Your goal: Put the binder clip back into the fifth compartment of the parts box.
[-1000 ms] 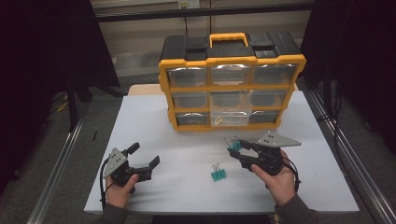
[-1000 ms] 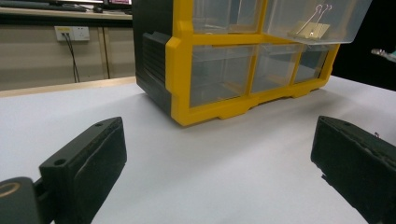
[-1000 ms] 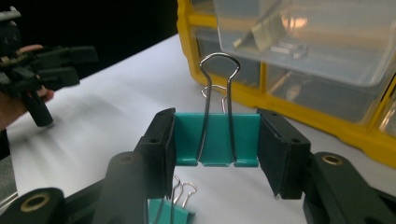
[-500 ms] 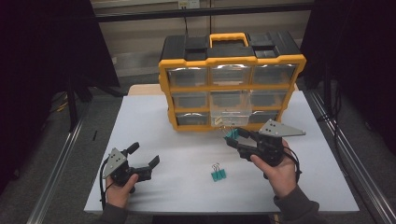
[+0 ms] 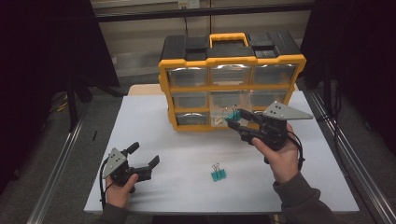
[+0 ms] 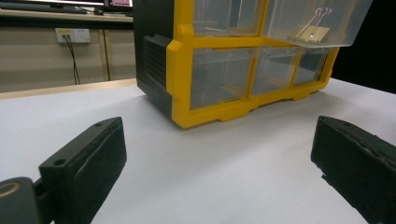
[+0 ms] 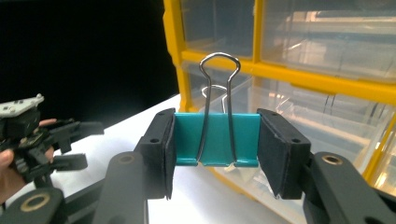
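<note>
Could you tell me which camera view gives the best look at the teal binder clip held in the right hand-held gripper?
The right gripper view: the teal binder clip sits close up, clamped between the two pads with its wire handles upright. The high view shows it as a small teal speck at the right hand-held gripper, in front of the organiser.

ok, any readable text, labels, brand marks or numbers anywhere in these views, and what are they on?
None readable.
Yellow and black drawer organizer: no label or brand mark legible on its frame or drawers.
Teal binder clip in the right gripper: plain, no print.
Teal binder clip on the table: too small to tell.
Wall socket and screens behind: too blurred to read.
</note>
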{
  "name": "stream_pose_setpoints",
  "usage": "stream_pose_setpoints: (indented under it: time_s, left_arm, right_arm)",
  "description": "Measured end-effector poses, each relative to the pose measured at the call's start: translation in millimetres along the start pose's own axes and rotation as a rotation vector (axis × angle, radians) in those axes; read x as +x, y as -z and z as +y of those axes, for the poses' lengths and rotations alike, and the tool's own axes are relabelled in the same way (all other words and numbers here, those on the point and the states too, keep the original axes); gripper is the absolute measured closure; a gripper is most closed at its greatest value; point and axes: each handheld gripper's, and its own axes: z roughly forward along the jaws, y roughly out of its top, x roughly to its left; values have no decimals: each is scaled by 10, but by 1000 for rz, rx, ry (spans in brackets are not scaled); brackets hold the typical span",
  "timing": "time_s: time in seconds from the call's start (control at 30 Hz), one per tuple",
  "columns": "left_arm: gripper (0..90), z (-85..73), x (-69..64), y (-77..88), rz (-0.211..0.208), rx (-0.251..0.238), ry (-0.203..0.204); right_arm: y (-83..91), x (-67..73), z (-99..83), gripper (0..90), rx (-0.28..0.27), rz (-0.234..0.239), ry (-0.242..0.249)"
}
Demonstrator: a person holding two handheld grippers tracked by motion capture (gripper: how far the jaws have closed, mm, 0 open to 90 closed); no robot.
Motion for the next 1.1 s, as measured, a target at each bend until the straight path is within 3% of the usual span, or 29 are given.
stream_pose_setpoints:
  time_s: [0.47, 0.63, 1.1]
  left_arm:
    - [35, -1, 1, -2, -2, 0, 0]
    - [35, -1, -8, -4, 5, 0, 3]
    - [36, -3, -3, -10, -1, 6, -1]
  right_arm:
    - [-152, -123, 140, 505, -42, -86, 4]
    - [-213, -207, 149, 505, -53, -131, -23]
    - [-352, -406, 94, 505, -4, -198, -29]
